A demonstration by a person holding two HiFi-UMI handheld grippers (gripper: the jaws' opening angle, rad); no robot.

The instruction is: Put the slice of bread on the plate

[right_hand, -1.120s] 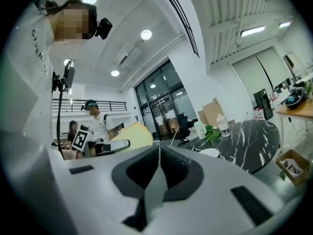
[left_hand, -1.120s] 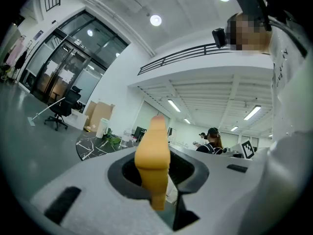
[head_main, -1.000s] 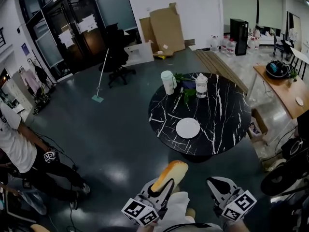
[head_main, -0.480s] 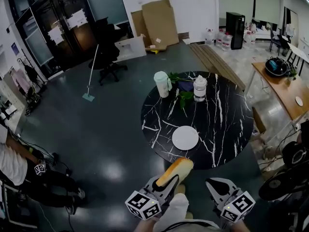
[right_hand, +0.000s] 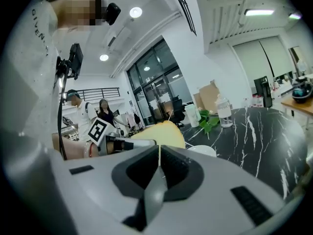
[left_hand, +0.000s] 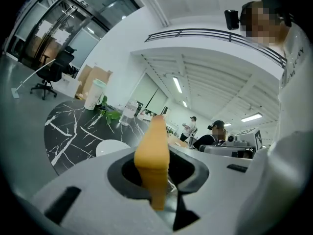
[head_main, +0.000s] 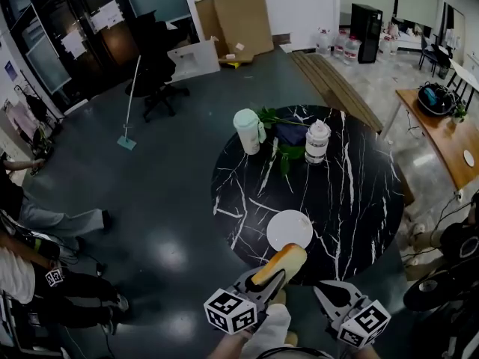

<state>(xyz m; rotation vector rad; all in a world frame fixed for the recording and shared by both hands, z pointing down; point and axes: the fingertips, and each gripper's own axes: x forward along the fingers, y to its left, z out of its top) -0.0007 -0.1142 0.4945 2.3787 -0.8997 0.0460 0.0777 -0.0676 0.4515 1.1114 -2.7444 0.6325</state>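
A slice of bread (head_main: 280,263) with a golden crust stands on edge between the jaws of my left gripper (head_main: 272,276), which is shut on it. It hangs over the near rim of the round black marble table (head_main: 359,200), just short of the white plate (head_main: 289,229). In the left gripper view the bread (left_hand: 152,155) rises between the jaws, with the plate (left_hand: 110,147) ahead and to the left. My right gripper (head_main: 326,293) is beside it on the right, shut and empty. Its view shows the bread (right_hand: 164,130) and the plate (right_hand: 204,151).
At the table's far side stand a white cup (head_main: 248,130), a lidded jar (head_main: 317,140) and some green leaves (head_main: 285,154). People sit at the left (head_main: 30,275). A wooden table (head_main: 441,137) is at the right; an office chair (head_main: 153,81) and cardboard are behind.
Both grippers have come forward to the table. The bread, earlier over the floor, now sits at the table's near edge close to the plate.
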